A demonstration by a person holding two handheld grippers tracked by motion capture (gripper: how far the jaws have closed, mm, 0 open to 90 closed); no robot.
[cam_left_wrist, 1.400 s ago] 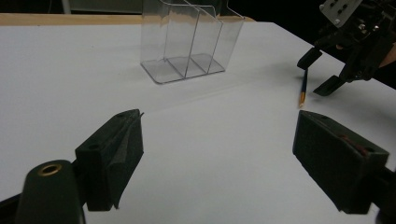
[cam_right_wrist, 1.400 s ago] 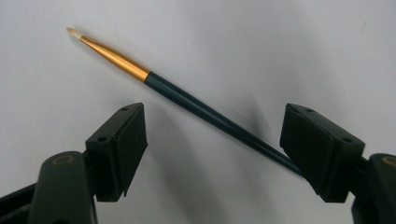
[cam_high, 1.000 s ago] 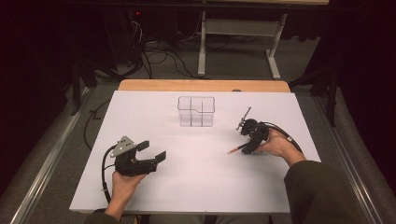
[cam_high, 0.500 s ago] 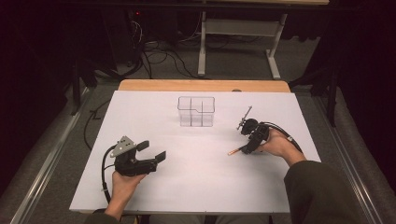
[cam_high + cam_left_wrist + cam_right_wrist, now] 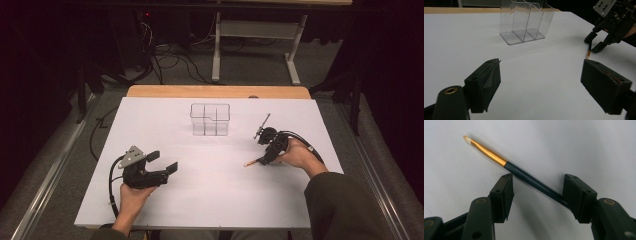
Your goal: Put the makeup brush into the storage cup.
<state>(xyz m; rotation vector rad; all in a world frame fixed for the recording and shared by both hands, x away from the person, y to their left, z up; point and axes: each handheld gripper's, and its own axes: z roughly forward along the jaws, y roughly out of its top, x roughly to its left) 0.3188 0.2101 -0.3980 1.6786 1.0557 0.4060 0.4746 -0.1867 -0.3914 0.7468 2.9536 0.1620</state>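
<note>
Paintbrush (image 5: 253,161) pick-up in hand, near the worktop's right edge.

High view: right tool (image 5: 264,158) is lowered over the brush; left tool (image 5: 162,164) rests spread and empty by the near-left corner. Left gripper view: clear organiser (image 5: 525,21) stands toward the far edge (likely the destination). Right gripper view: jaws stand apart, straddling the dark handle (image 5: 534,183), not yet clamped; closing squarely seems next.

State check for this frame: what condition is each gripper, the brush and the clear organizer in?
Left gripper: open, holding nothing, above the white table.
Right gripper: open, fingers either side of the brush handle.
Paintbrush: lying flat on the table, not clamped.
Clear organizer: upright, compartments empty.
</note>
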